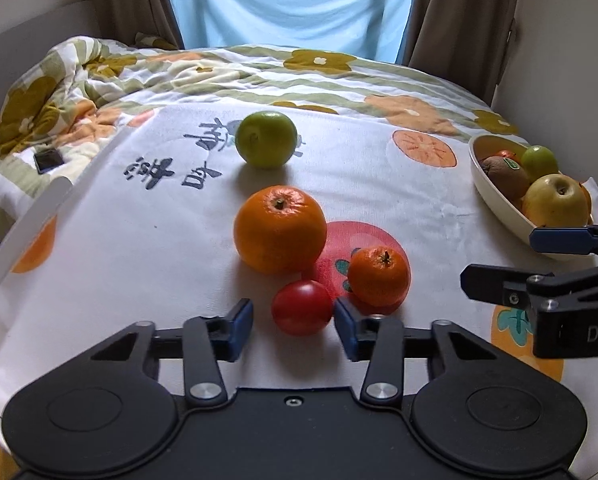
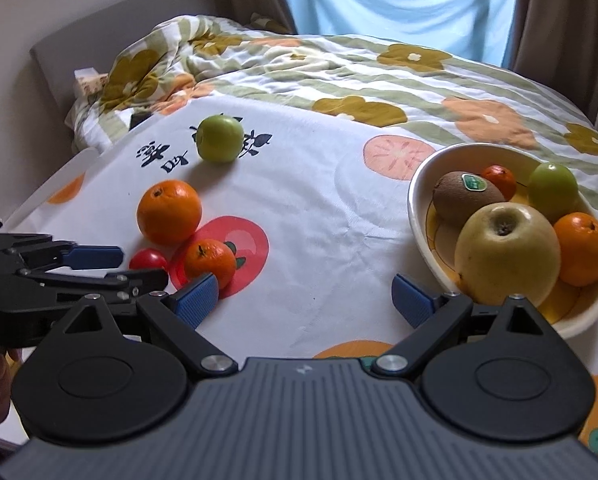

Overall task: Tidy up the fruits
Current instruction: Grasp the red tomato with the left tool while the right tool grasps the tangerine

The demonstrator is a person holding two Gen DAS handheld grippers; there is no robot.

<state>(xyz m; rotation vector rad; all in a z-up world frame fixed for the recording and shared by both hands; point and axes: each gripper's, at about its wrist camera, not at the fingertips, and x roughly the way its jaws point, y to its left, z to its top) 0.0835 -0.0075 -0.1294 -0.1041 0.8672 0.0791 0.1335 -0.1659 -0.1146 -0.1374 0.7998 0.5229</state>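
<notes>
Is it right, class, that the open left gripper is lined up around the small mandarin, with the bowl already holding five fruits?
Not quite. In the left wrist view the open left gripper brackets the red tomato, not the small mandarin beside it. The bowl does hold five fruits.

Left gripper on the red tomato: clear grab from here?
Likely yes. The left gripper is open with the red tomato between its fingers; the small mandarin crowds the right finger.

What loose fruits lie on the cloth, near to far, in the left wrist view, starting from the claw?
Red tomato between the left claw's fingers → small mandarin → large orange → green fruit.
</notes>
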